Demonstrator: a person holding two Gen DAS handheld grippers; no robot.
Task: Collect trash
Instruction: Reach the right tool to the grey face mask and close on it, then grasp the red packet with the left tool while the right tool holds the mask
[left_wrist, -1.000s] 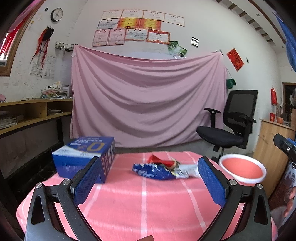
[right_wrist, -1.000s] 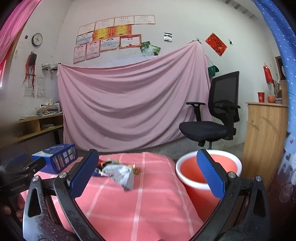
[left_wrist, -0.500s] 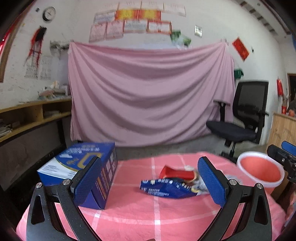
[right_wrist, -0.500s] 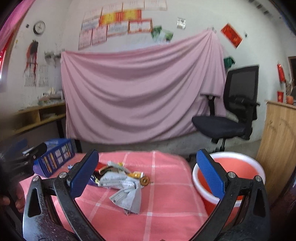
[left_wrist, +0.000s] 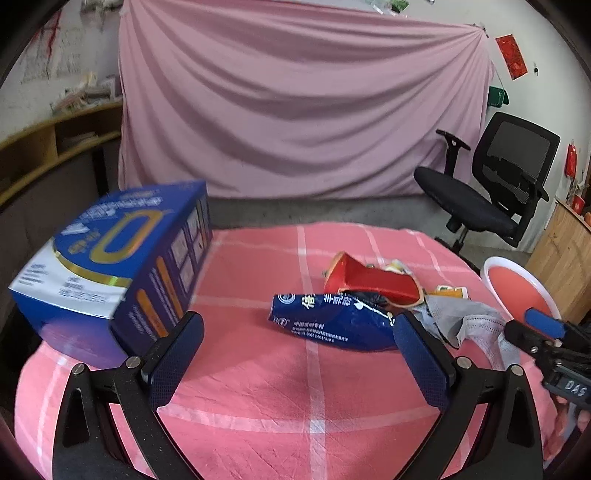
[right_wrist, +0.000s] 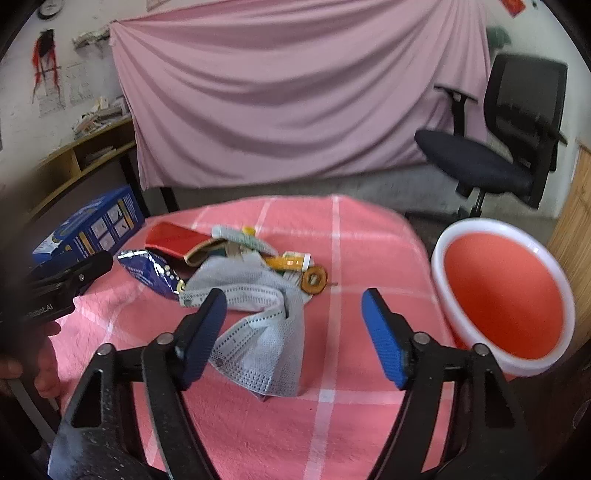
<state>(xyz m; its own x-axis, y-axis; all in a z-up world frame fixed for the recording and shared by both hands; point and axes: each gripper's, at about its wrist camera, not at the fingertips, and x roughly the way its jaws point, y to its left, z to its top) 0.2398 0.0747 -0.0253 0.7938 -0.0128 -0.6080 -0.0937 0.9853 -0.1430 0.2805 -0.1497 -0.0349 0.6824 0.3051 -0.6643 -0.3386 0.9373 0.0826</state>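
A heap of trash lies mid-table: a blue foil bag, a red wrapper, grey face masks, an orange tube and a brown ring. My left gripper is open and empty, just short of the blue bag. My right gripper is open and empty, its left finger over the near mask. A red bin with a white rim stands off the table's right edge.
A large blue carton sits on the table's left side. The table has a pink checked cloth. A black office chair stands behind right, a wooden cabinet at far right, shelves at left.
Both grippers have moved forward and tilted down toward the trash heap. The heap and the bin now look closer and lower in both views. Both stay open.
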